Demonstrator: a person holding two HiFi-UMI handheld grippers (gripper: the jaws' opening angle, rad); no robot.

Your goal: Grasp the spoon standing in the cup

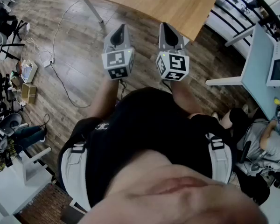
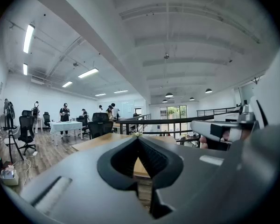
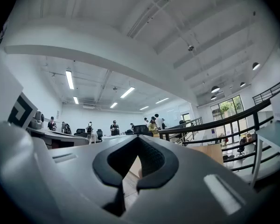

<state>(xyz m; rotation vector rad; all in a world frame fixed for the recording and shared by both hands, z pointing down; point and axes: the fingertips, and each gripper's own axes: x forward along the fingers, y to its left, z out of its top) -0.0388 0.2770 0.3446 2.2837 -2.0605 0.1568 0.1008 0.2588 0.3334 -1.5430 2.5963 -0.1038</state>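
Spoon and cup cannot be made out in any view. Left tool and right tool are each closed tip to tip with nothing between the jaws. They are held side by side, not touching, just short of the wooden bench ahead of them.

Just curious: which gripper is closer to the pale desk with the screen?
Right. The right gripper sits on the side toward the pale desk; the left gripper is beyond it, farther off.
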